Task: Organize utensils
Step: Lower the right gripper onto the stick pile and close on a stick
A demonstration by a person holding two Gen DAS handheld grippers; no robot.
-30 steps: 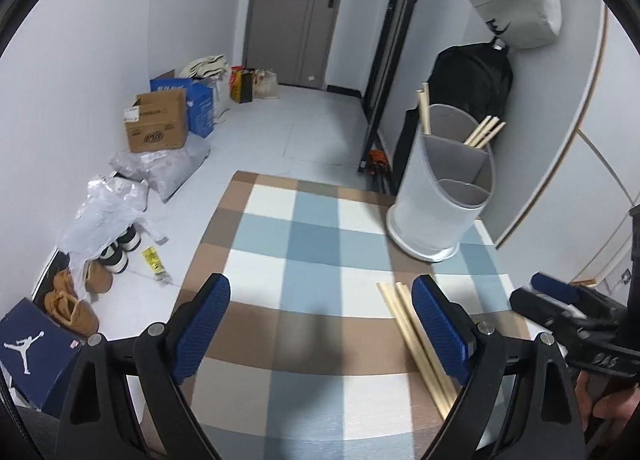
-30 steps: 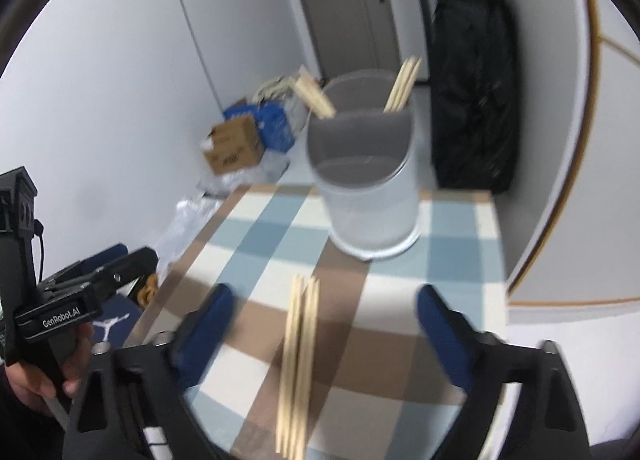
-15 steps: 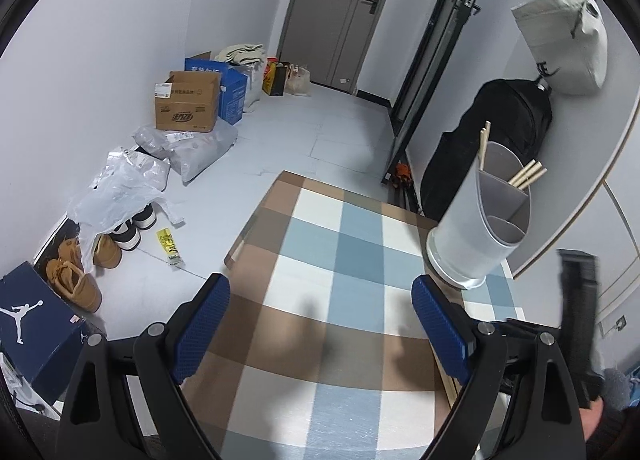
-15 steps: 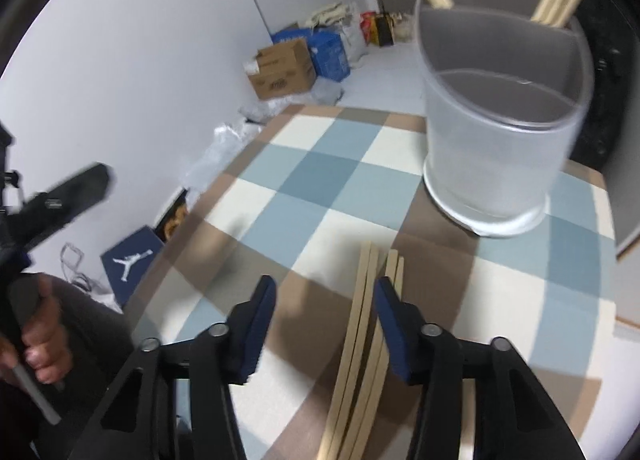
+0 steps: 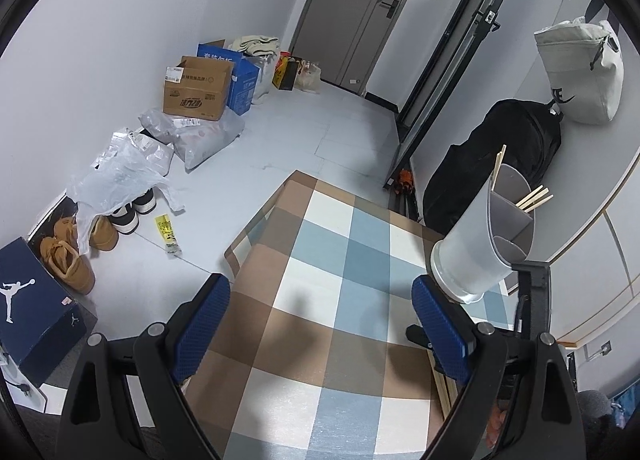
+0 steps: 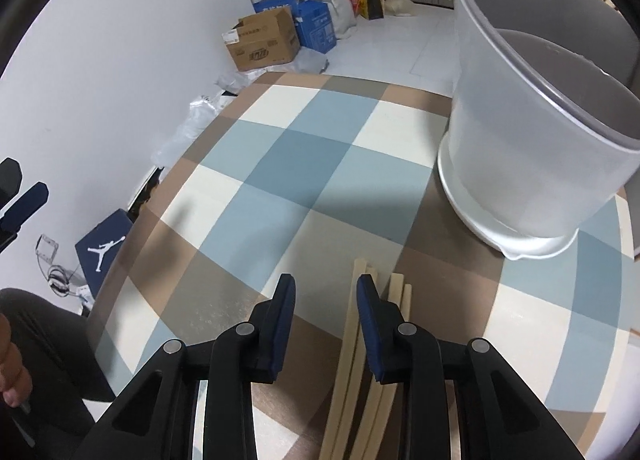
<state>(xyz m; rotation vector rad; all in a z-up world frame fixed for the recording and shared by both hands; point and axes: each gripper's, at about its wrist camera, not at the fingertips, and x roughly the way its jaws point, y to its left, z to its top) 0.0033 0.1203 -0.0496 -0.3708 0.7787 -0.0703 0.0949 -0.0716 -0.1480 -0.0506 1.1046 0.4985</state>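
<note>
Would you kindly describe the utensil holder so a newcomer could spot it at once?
On the checked tablecloth, look toward the far right corner. The utensil holder is a tall frosted grey cup with inner dividers; unlike the loose chopsticks lying flat, it stands upright.

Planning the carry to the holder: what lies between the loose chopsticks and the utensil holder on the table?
Nothing: in the right wrist view only bare checked tablecloth separates the chopsticks from the utensil holder.

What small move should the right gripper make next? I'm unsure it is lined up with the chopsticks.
Probably shift slightly right: the right gripper is open, its right pad over the pale wooden chopsticks lying on the checked tablecloth, with some sticks outside the jaws.
</note>
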